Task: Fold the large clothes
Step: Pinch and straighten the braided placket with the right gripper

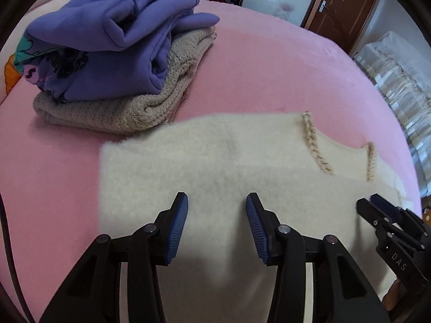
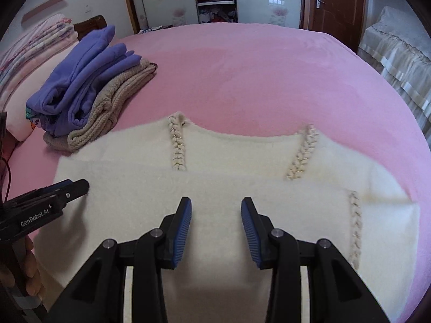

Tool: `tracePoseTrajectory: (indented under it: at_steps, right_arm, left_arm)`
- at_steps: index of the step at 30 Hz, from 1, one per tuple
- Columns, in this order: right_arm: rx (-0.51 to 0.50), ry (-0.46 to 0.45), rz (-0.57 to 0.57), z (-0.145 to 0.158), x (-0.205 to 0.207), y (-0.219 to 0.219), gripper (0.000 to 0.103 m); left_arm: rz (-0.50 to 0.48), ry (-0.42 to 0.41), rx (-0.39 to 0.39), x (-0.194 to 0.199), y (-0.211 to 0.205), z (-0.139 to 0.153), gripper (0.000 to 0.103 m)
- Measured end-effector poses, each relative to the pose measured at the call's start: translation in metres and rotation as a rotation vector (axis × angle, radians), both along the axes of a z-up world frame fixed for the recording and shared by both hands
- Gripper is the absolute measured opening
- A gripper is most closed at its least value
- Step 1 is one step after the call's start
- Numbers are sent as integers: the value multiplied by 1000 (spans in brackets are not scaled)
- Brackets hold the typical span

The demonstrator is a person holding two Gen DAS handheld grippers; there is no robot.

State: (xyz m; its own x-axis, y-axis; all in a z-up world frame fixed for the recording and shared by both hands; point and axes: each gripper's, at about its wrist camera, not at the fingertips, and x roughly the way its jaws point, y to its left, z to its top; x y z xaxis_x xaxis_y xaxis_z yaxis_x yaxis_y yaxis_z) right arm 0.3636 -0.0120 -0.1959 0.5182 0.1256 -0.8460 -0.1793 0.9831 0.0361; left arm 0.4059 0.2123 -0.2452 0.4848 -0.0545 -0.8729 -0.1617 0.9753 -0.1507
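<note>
Pink bed point(image 2: 256, 75) carries a folded cream sweater point(image 2: 215, 161) beside a stack topped by a purple hoodie point(image 1: 113, 35). Left gripper point(image 1: 216, 207) and right gripper point(image 2: 216, 210) hover above the sweater, fingers parted and empty.

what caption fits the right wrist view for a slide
Open right hand-held gripper above a cream sweater on the pink bed

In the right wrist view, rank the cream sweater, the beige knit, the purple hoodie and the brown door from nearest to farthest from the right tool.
1. Cream sweater, directly under the right tool.
2. Beige knit, far left, bottom of the pile.
3. Purple hoodie, on top of it; nearly level.
4. Brown door, far right wall.
</note>
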Motion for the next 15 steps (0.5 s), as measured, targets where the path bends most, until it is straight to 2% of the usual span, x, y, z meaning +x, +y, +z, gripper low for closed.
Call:
tracePoseTrajectory:
  at_steps: [2, 6, 8, 9, 10, 11, 12, 15]
  right_arm:
    - [-43, -3, -19, -9, 6, -5, 37]
    - [-129, -24, -128, -18, 9, -53, 36]
    - [-105, -16, -172, -21, 7, -87, 36]
    - [-77, -12, -178, -22, 5, -101, 29]
    - [-69, -10, -181, -22, 2, -110, 14]
    - [-72, -7, -184, -22, -1, -117, 9]
    - [-62, -6, -177, -21, -3, -120, 5]
    - [-77, -7, -188, -16, -11, -119, 5]
  left_arm:
    - [-11, 14, 29, 4, 2, -8, 46]
    - [-31, 7, 47, 10, 11, -16, 46]
    - [-36, -4, 44, 11, 13, -20, 46]
    - [-38, -11, 47, 11, 14, -21, 46]
    - [-39, -20, 52, 10, 14, -22, 46]
    - [-39, -28, 62, 10, 13, -23, 46]
    - [-38, -36, 77, 8, 11, -23, 46]
    - [-26, -37, 111, 2, 7, -19, 49]
